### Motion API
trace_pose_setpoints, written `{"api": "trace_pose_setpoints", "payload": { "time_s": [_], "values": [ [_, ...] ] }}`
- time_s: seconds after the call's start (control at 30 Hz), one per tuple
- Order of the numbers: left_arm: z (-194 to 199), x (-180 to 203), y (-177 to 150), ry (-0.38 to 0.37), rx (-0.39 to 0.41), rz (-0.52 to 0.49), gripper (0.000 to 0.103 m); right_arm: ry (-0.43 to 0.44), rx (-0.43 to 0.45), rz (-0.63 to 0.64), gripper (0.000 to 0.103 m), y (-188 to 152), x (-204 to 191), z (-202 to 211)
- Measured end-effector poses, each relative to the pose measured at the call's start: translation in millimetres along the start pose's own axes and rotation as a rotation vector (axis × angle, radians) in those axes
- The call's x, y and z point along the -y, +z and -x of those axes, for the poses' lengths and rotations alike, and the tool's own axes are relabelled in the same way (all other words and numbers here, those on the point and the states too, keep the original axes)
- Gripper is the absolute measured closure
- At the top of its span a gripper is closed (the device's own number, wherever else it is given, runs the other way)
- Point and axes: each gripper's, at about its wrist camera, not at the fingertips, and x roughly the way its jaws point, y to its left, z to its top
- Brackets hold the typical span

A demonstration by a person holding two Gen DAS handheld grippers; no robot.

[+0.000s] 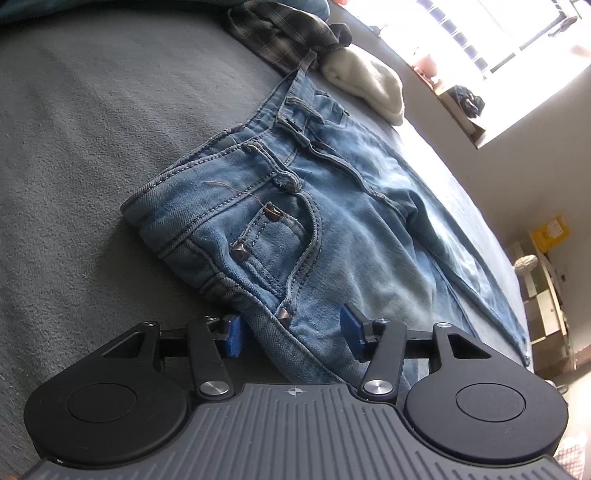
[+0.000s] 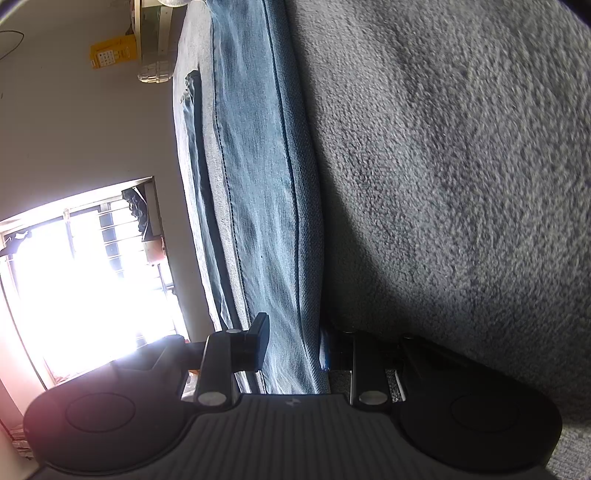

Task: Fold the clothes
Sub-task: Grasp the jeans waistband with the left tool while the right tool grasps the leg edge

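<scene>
two tongs straddle the jeans on the grey bed: left tongs spread around the hip edge, right tongs spread around a leg, placed for pinching.

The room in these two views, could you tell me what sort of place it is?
Probably a bedroom at home: the jeans lie on a grey fleece blanket, other clothes are piled nearby, and a barred window lets in daylight.
</scene>
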Motion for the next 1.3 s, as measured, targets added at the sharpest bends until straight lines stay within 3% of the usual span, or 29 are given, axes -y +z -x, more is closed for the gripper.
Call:
{"api": "trace_pose_setpoints", "payload": {
  "time_s": [0.17,0.3,0.53,0.8,1.3],
  "values": [
    [0.8,1.0,-1.1,0.022,0.009,0.003,0.059,-0.003,0.001,0.027,0.075,-1.8,-4.2,0.9],
    [2.3,-1.4,0.1,0.042,0.017,0.031,0.072,-0.006,0.004,0.071,0.076,-4.9,-12.1,1.9],
    [9.5,1.9,6.6,0.045,0.021,0.043,0.09,-0.014,0.01,0.152,0.095,-10.2,-26.7,3.3],
    [20.9,11.4,16.2,0.021,0.033,0.026,0.093,-0.043,0.024,0.24,0.099,-11.9,-49.0,10.5],
    [31.2,41.1,36.2,-0.055,0.126,-0.008,0.095,-0.008,0.009,0.407,0.099,-11.1,-123.7,5.0]
  ]
}}
